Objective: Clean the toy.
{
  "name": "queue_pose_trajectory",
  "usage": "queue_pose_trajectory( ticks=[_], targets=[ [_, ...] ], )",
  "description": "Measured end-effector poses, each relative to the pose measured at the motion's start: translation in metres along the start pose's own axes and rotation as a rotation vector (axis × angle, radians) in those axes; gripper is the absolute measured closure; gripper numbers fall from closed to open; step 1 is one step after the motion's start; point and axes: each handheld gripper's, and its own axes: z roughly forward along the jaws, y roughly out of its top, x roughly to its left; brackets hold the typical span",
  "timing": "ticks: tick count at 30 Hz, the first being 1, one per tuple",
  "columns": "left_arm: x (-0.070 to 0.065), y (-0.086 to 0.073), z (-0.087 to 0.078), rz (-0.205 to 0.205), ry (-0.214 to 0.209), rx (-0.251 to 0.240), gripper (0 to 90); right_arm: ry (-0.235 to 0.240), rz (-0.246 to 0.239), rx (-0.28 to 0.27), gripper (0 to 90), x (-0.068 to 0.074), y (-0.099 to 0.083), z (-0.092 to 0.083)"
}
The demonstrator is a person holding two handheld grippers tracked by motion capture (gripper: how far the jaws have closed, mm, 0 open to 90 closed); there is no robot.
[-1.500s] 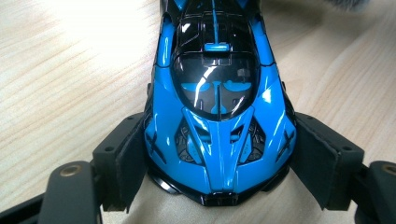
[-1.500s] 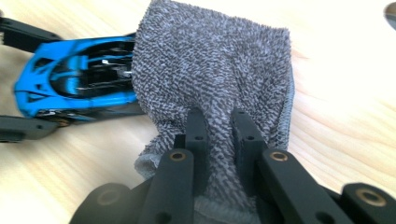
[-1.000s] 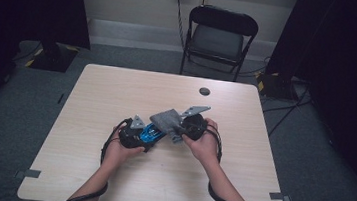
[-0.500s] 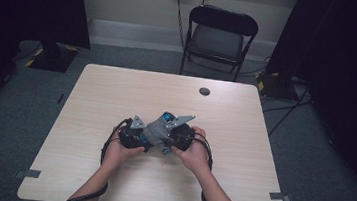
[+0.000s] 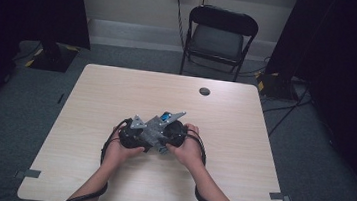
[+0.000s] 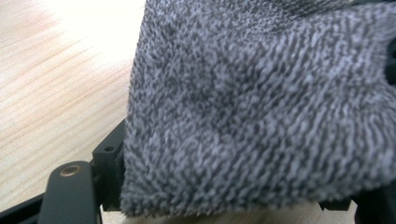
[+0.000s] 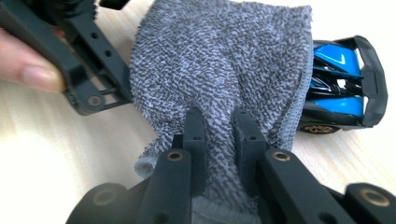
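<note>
My right gripper [image 7: 217,122] pinches the grey terry cloth [image 7: 219,60] draped over the glossy blue toy car [image 7: 343,81]; the car pokes out rightward (long axis across my jaws); my left gripper [image 5: 132,135] grips the cloth's far side, wider set

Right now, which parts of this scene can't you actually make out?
- Toy car, right gripper view: the grey cloth covers its left part.
- Left gripper, left gripper view: the cloth lies over its jaws, so their grip is hidden.
- Small dark round spot on the table, high view: too small to identify.
- Right gripper: jaws pinch the cloth.
</note>
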Motion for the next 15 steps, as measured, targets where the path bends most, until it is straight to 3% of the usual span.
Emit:
queue_pose_trajectory(
  ticks=[8, 15],
  targets=[
    [0.000, 0.000, 0.000, 0.007, -0.001, 0.006, 24.3, -0.014, 0.012, 0.006, 78.2, -0.008, -0.002, 0.001],
    [0.000, 0.000, 0.000, 0.007, -0.001, 0.006, 24.3, -0.049, 0.040, 0.018, 78.2, -0.024, -0.006, -0.001]
  ],
)
